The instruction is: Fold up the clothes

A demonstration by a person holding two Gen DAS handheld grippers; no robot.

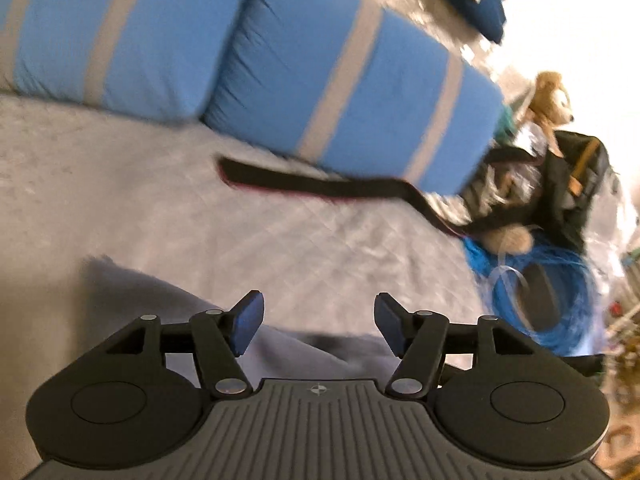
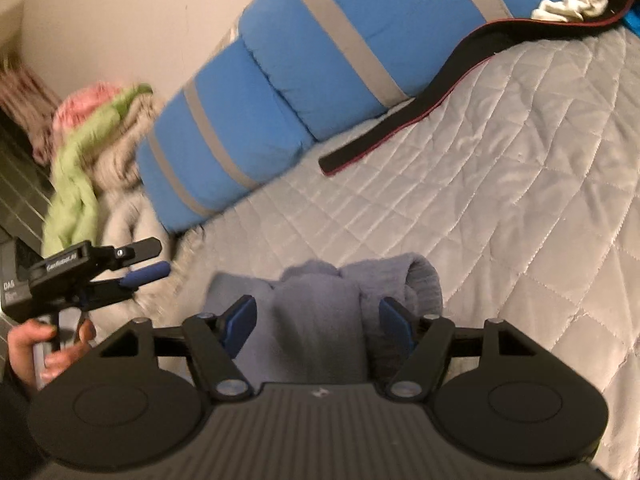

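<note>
Nearest the lens, the right claw (image 2: pixel 316 326) stands wide, its blue pads either side of a bunched grey knit garment (image 2: pixel 320 312) without pressing it. That garment lies on the grey quilted bed (image 2: pixel 500 184). Off to one side, the left claw (image 1: pixel 316 326) is spread apart and empty above the cloth's edge, before blue striped pillows (image 1: pixel 340 92).

Grey garment (image 2: pixel 320 312): soft knit, bunched into thick rolled folds, lying on the quilted bedspread (image 2: pixel 500 168), well short of the blue pillows (image 2: pixel 248 120).
</note>
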